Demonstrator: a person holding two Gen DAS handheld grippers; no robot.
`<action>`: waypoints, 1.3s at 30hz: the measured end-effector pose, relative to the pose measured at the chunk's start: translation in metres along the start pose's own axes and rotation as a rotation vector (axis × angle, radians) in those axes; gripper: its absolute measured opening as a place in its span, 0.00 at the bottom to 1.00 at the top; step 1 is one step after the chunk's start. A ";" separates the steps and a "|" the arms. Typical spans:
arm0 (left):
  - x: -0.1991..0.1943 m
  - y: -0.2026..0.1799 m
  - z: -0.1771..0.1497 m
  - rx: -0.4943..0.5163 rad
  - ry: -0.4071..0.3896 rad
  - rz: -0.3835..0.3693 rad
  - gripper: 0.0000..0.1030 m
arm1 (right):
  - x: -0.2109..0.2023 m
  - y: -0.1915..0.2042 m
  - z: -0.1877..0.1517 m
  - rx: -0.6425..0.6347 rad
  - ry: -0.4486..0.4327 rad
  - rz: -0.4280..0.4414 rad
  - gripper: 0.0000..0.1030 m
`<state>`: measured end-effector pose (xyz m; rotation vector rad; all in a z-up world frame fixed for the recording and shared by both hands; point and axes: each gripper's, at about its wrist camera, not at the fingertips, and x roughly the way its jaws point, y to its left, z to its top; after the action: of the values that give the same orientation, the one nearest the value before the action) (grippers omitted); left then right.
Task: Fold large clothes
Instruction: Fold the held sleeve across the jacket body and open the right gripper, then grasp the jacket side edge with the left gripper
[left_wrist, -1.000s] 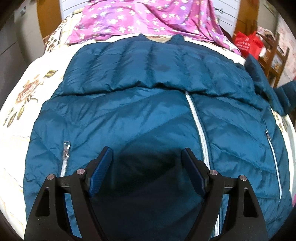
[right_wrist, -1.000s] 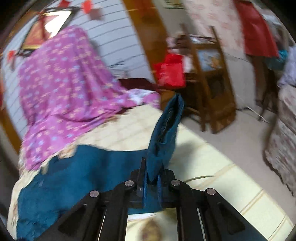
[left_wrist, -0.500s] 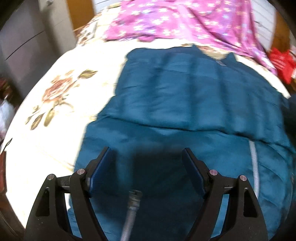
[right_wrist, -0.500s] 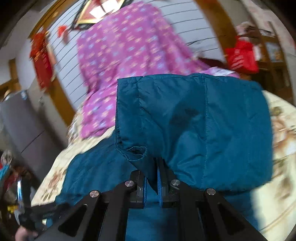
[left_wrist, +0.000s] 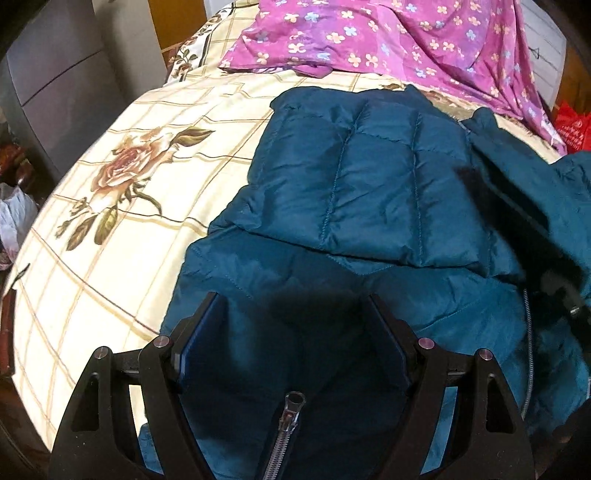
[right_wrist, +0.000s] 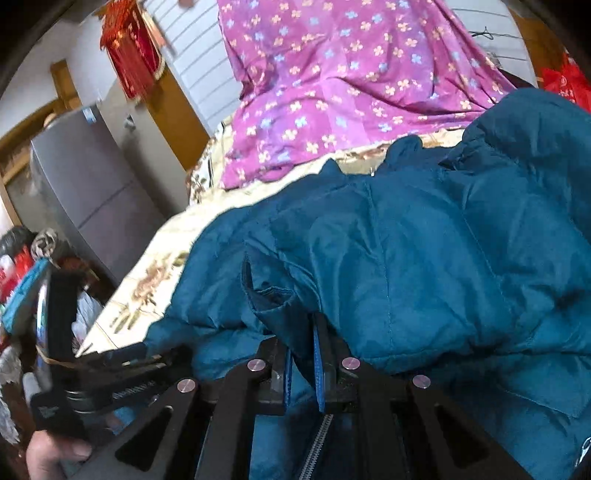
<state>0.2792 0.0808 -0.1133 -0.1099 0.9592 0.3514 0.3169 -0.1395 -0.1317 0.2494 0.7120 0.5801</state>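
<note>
The right gripper (right_wrist: 303, 354), pinching the cuff of the teal quilted down jacket's sleeve (right_wrist: 424, 258), has swung that sleeve from out over the bed's edge across onto the jacket body. The left gripper (left_wrist: 295, 332), jaws apart, has shifted toward the jacket's left edge, over a zipper pull (left_wrist: 293, 402).

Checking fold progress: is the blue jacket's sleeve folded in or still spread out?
Folded in: one sleeve lies flat across the blue jacket; the right hand-held gripper pinches the other over it.
</note>
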 end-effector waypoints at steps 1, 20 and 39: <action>-0.001 0.001 0.001 -0.009 -0.004 -0.019 0.76 | 0.002 0.001 0.000 0.001 0.006 -0.006 0.10; -0.032 -0.057 0.003 0.079 -0.100 -0.411 0.76 | -0.081 -0.009 -0.041 -0.179 0.127 -0.504 0.77; -0.029 -0.083 0.003 0.022 -0.071 -0.599 0.07 | -0.078 -0.034 -0.066 -0.144 0.269 -0.510 0.90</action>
<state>0.2953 -0.0033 -0.0931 -0.3525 0.8156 -0.2056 0.2387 -0.2104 -0.1519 -0.1483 0.9489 0.1743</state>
